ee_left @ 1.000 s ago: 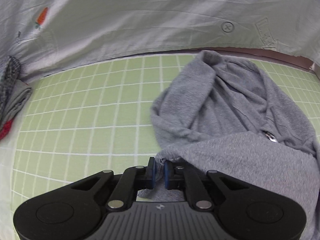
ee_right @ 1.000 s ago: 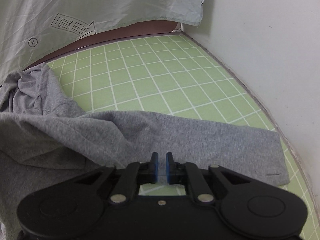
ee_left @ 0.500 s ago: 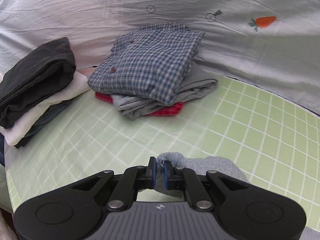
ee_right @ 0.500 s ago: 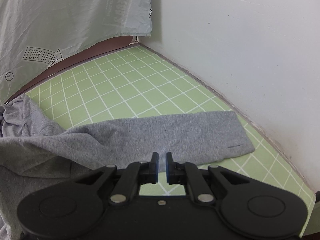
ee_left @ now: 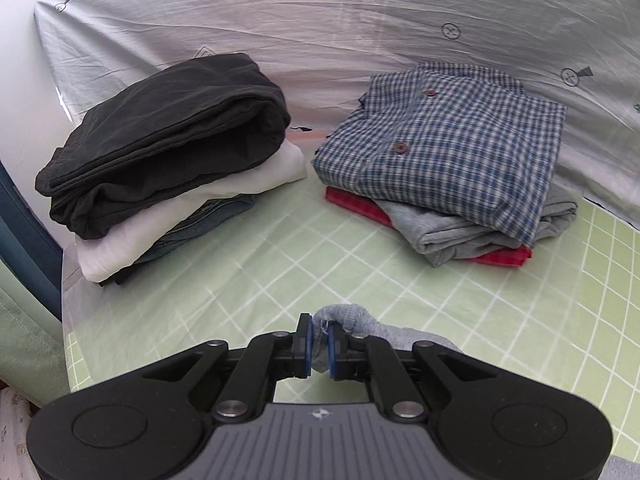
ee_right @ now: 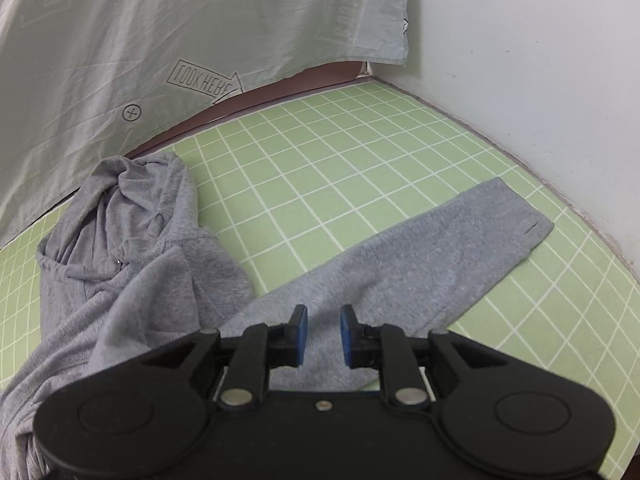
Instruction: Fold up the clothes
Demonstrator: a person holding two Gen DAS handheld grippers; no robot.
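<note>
A grey hoodie (ee_right: 160, 264) lies on the green checked sheet (ee_right: 340, 152). Its hood is bunched at the back left and one sleeve (ee_right: 420, 256) stretches flat toward the right wall. My right gripper (ee_right: 323, 332) hovers over the base of that sleeve; its jaws are opening and the pads press on nothing. In the left wrist view my left gripper (ee_left: 319, 344) is shut on a fold of the hoodie's grey cloth (ee_left: 344, 318), held above the sheet (ee_left: 280, 264). The remainder of the garment is out of sight behind that gripper.
Two stacks of folded clothes stand at the back in the left wrist view: a black-topped pile (ee_left: 168, 140) at left, a blue checked shirt pile (ee_left: 452, 152) at right. A pale printed cloth (ee_right: 160, 40) hangs behind. A white wall (ee_right: 520, 60) bounds the right side.
My left gripper swung left with the grey cloth, from facing the hoodie to facing the folded stacks. My right gripper's jaws have parted and it has drawn back over the sleeve.
</note>
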